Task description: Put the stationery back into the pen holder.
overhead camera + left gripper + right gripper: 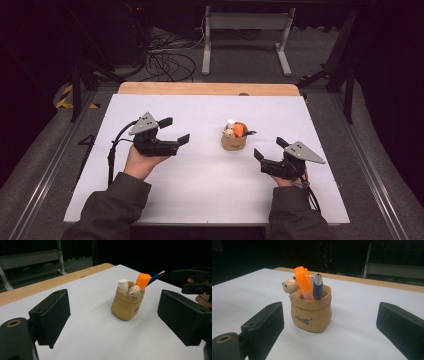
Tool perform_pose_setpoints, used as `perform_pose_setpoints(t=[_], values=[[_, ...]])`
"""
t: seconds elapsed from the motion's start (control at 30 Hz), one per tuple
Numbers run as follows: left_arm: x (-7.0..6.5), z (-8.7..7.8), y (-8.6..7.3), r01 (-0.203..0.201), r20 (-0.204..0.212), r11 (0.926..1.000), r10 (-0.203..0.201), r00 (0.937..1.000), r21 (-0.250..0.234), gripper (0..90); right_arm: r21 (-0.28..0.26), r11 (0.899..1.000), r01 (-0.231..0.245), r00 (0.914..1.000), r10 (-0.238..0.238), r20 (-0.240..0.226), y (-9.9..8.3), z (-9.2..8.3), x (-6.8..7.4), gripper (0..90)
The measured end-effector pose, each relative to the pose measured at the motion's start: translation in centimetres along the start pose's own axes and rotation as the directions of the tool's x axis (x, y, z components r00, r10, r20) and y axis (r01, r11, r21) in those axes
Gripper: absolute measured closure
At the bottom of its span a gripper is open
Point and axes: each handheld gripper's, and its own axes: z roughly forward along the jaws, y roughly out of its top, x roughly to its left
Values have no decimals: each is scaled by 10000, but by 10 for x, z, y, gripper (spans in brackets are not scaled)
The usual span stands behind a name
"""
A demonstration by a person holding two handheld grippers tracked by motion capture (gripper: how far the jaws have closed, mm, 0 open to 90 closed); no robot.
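A small tan pouch (233, 141) (126, 305) (312, 313) stands upright on the white table top. It holds an orange highlighter (304, 282) (143, 280), a blue pen (318, 286) (155, 277), a white tube (123, 285) and a little bear figure (290, 286) (135, 291). My left gripper (176, 131) (113, 320) hovers to the left of the pouch, open, nothing between its pads. My right gripper (270, 148) (332, 332) sits to the pouch's right and nearer the front edge, also open and apart from it.
The white mat (200, 170) covers a wooden table whose far edge (207, 88) shows as a bare strip. Beyond it stand a white desk frame (246, 40) and loose cables (167, 62) on the floor. A cable (112, 150) trails from the left gripper.
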Motion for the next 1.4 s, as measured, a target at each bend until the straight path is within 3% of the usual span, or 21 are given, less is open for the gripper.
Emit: perform_pose_setpoints(t=[0.1,0.13,0.33,0.5,0.73,0.97,1.4], values=[[4,-5,-3,28,-95,10000,-28,10000,-50,117,-10,10000,1,10000,-1,16,0,0,0,84],[4,-7,-5,246,-35,9997,-246,9997,-14,116,-9,10000,-7,10000,7,20,0,0,0,83],[8,-14,-9,86,-149,9999,-87,9999,-73,111,-21,10000,5,10000,-5,25,-1,0,-1,77],[8,-22,-12,263,-64,9994,-264,9996,-225,110,-60,10000,37,10000,-37,63,-1,-1,-2,74],[9,-32,-19,148,-144,9995,-152,9998,-270,107,-88,10000,-10,10000,11,57,-1,-2,-2,71],[11,-39,-25,286,-171,9991,-292,9994,-313,107,-109,9999,13,10000,-12,82,-1,-2,-3,69],[13,-55,-31,44,-393,9996,-55,9992,-293,107,-175,9998,-106,9998,109,160,-1,-5,-4,67]])
